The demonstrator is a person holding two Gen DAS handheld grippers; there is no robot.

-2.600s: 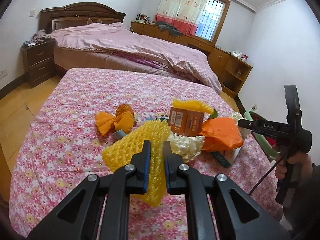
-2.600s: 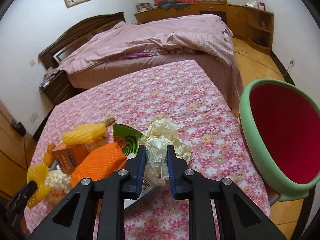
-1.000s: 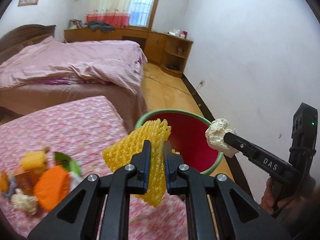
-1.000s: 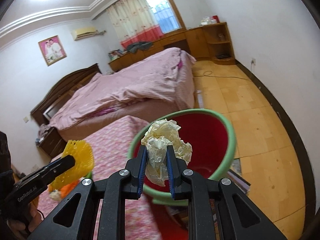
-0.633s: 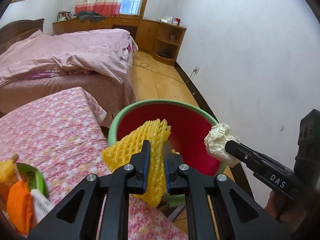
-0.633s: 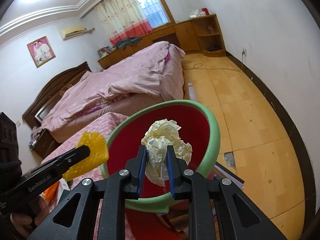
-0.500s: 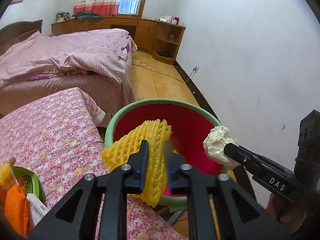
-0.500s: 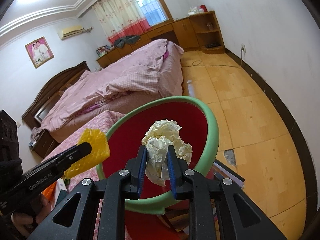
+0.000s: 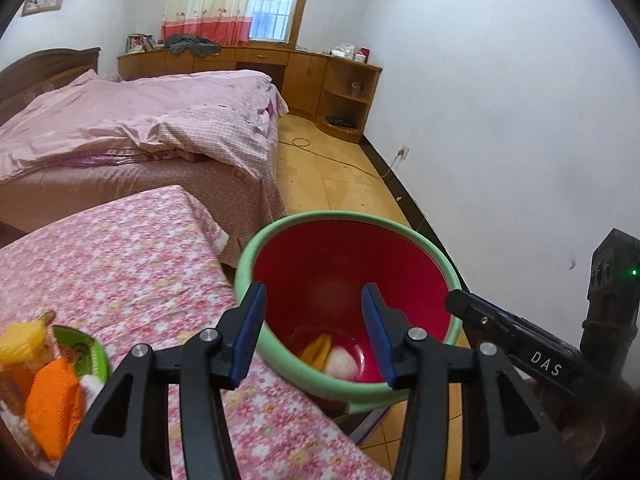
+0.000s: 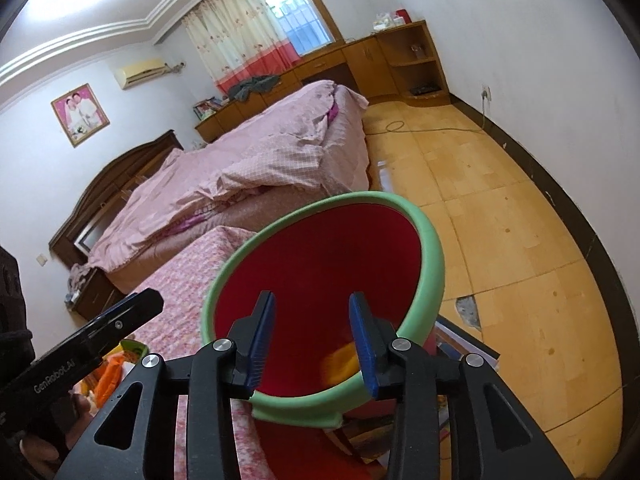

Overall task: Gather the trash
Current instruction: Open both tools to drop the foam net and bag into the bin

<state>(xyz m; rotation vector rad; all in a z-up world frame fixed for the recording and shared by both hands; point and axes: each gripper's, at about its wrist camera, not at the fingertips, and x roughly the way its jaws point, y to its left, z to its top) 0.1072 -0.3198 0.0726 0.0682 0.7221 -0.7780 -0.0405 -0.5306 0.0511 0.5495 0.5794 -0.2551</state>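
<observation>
Both my left gripper and right gripper hang spread and empty over the bin, where two pieces lie at the bottom: a yellow net and a white paper wad. I judge the job partly done. On the counter I count about four pieces left, including an orange packet and a green wrapper.

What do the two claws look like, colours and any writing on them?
Both are black plastic with triangular cutouts, silver screw heads and blue pads on the fingers. The left claw reads "GenRobot.AI" in white, seen from the right wrist view. The right claw reads "DAS", with a green light on its block behind.
</observation>
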